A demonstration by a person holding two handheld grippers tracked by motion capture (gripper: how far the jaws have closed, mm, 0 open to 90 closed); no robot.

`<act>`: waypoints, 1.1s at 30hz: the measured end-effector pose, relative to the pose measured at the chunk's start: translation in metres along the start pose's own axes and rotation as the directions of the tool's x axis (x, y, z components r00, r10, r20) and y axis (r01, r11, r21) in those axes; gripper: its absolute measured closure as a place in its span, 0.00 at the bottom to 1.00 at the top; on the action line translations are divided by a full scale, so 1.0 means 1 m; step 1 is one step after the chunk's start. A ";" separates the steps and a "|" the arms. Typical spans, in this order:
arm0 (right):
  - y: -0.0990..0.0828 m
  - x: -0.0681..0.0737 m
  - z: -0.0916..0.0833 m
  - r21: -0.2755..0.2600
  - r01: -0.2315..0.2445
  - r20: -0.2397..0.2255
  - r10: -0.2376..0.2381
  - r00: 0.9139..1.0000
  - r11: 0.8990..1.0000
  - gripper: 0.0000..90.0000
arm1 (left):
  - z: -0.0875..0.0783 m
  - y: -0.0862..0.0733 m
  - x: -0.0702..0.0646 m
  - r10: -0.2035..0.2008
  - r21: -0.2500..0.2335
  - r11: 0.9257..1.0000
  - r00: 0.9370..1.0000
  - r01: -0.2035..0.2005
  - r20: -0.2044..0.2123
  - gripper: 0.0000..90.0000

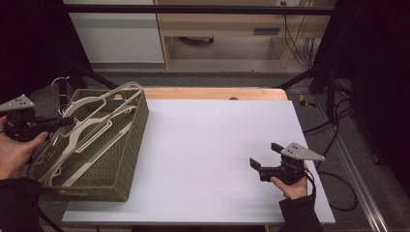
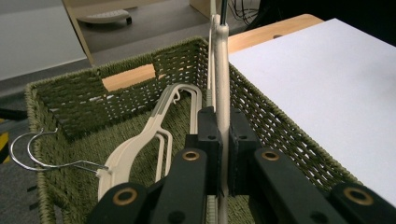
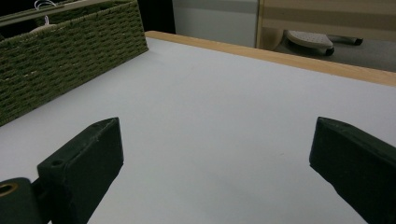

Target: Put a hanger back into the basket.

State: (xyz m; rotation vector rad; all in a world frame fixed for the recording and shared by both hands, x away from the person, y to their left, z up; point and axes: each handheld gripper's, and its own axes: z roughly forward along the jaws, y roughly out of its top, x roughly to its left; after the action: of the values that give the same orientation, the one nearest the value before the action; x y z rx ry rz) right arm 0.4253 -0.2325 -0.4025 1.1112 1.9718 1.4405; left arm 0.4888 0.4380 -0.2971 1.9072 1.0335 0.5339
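Clearly the left claw [image 2: 223, 154] grips a cream hanger [image 2: 222, 70] — upright between its pads — above the basket [image 2: 280, 135].

One woven basket [image 1: 129, 145], about three cream hangers [image 1: 92, 128] — one white board [image 1: 217, 154], two hand-held grippers [image 1: 263, 157].

— Can you read any writing, label or number on what you have in front of you?

— No; you won't find a legible word, brand, number or sign on anything in any of your three views.
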 end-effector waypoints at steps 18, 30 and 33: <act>0.000 0.001 0.001 0.004 -0.003 -0.004 0.003 1.000 1.000 0.04 | 0.037 -0.037 0.009 -0.118 0.091 0.989 0.993 0.116 0.022 0.95; 0.001 0.000 -0.001 0.001 -0.003 -0.003 0.003 1.000 1.000 0.04 | 0.055 -0.057 0.016 -0.200 0.113 0.972 0.978 0.205 -0.056 0.93; 0.000 0.001 0.000 0.004 -0.002 -0.002 0.002 1.000 1.000 0.04 | 0.057 -0.059 0.018 -0.189 0.157 0.965 0.971 0.212 -0.149 0.91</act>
State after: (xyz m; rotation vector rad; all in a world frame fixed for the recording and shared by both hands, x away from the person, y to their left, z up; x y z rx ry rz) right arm 0.4253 -0.2319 -0.4022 1.1139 1.9768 1.4394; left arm 0.5119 0.4406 -0.3774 1.9072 1.3823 0.4718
